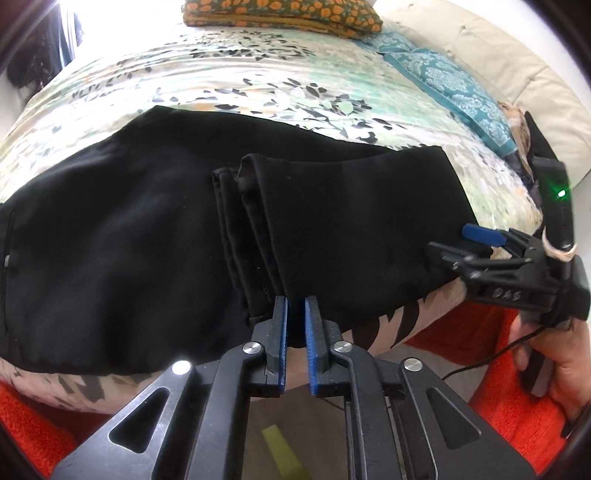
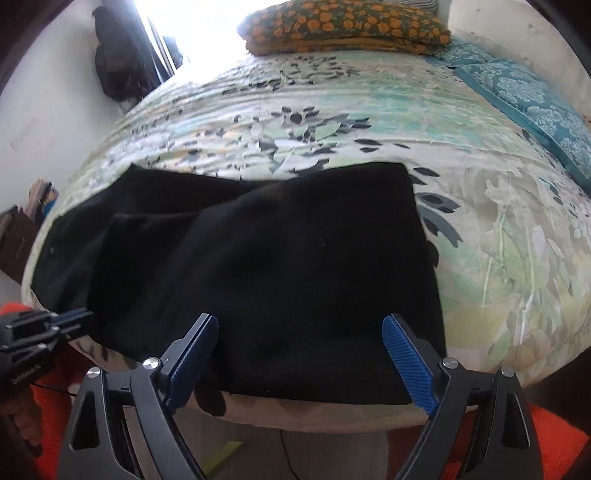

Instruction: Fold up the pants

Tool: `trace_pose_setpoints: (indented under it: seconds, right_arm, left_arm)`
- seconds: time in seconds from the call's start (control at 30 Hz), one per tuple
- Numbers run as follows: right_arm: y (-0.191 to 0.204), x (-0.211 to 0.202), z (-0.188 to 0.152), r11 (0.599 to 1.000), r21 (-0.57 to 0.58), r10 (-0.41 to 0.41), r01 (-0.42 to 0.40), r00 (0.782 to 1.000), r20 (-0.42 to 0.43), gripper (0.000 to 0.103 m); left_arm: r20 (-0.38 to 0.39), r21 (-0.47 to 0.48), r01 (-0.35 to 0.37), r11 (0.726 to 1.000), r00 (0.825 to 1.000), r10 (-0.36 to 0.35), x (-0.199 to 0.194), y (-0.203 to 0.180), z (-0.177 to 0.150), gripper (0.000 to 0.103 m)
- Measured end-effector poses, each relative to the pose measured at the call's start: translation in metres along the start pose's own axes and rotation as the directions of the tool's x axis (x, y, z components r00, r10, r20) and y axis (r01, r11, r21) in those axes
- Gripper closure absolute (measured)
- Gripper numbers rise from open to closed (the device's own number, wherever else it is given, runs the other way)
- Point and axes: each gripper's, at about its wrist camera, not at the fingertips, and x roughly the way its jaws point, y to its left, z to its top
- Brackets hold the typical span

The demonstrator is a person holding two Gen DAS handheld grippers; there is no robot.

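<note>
The black pants (image 1: 147, 229) are pinched near their hem in the left gripper (image 1: 295, 317); the right gripper (image 2: 299, 343) is held spread wide over their near edge.

A bed (image 2: 480, 236) in a floral cover is filling the room; daylight is glaring through a window (image 2: 199, 29) at 12 o'clock, and an orange rug (image 1: 517, 406) is lying below.

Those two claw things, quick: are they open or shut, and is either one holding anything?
Left gripper: nearly shut at the near edge of the black pants; a grip on cloth cannot be told.
Right gripper: wide open over the pants, holding nothing.
</note>
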Motion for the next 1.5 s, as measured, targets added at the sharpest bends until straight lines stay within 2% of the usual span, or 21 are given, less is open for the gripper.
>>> trace_pose_setpoints:
  seconds: [0.03,0.07,0.1,0.17,0.27,0.37,0.4,0.47,0.53,0.6,0.67,0.73,0.8,0.93,1.5]
  right_arm:
    - [0.007,0.013,-0.002,0.998,-0.041,-0.038,0.037,0.999,-0.029,0.008]
    - [0.013,0.016,-0.003,0.996,-0.068,-0.062,0.061,0.998,-0.014,0.004]
    - [0.017,0.015,-0.003,0.995,-0.078,-0.067,0.068,0.998,0.007,0.004]
    - [0.019,0.015,-0.005,0.993,-0.094,-0.066,0.066,0.998,0.008,0.004]
    - [0.016,0.014,-0.007,0.995,-0.082,-0.055,0.056,0.998,0.014,0.003]
    - [0.016,0.013,-0.007,0.995,-0.08,-0.052,0.053,0.999,0.014,0.002]
    - [0.016,0.013,-0.008,0.995,-0.081,-0.052,0.053,0.998,0.016,0.002]
    - [0.014,0.012,-0.009,0.996,-0.08,-0.048,0.049,0.999,0.02,0.002]
    - [0.012,0.006,-0.008,0.996,-0.069,-0.046,0.048,0.998,0.036,0.002]
    - [0.008,-0.008,-0.009,0.997,-0.052,-0.045,0.05,0.994,0.098,0.003]
    - [0.005,-0.024,-0.009,0.998,-0.046,-0.042,0.051,0.984,0.17,0.003]
    - [0.003,-0.032,-0.009,0.999,-0.044,-0.021,0.031,0.978,0.208,0.003]
    - [0.005,-0.027,-0.008,0.999,-0.052,-0.005,0.015,0.982,0.186,0.003]
    - [0.017,0.01,-0.008,0.993,-0.101,-0.062,0.066,0.997,0.039,0.002]
    - [0.014,0.014,-0.015,0.994,-0.081,-0.068,0.072,0.996,0.053,0.0]
  left_arm:
    - [0.007,-0.019,-0.013,1.0,1.0,0.013,-0.004,0.004,0.001,0.084]
    - [0.024,-0.043,-0.029,0.999,0.999,0.03,-0.011,0.008,0.002,0.076]
    - [0.054,-0.068,-0.043,0.997,0.997,0.047,-0.02,0.013,0.003,0.066]
    - [0.139,-0.088,-0.042,0.995,0.989,0.054,-0.039,0.015,0.007,0.054]
    - [0.21,-0.028,0.007,1.0,0.978,-0.001,-0.049,-0.003,0.02,0.049]
    - [0.202,0.054,0.077,0.996,0.976,-0.086,-0.032,-0.027,0.03,0.047]
    - [0.188,0.079,0.077,0.994,0.978,-0.091,-0.02,-0.033,0.033,0.047]
    - [0.14,0.082,0.04,0.996,0.989,-0.051,0.008,-0.036,0.038,0.047]
    - [0.081,0.044,-0.017,0.999,0.997,0.013,0.034,-0.025,0.043,0.047]
    - [0.035,0.016,-0.034,0.999,0.999,0.033,0.052,-0.013,0.043,0.057]
    - [0.06,0.036,-0.034,0.999,0.998,0.032,0.051,-0.013,0.036,0.057]
    - [0.063,0.067,-0.062,0.996,0.996,0.057,0.051,-0.02,0.032,0.055]
    - [0.066,0.069,-0.059,0.996,0.996,0.054,0.052,-0.022,0.031,0.05]
    - [0.063,0.068,-0.054,0.996,0.997,0.05,0.058,-0.022,0.033,0.048]
    - [0.066,0.115,-0.076,0.99,0.995,0.069,0.061,-0.027,0.032,0.046]
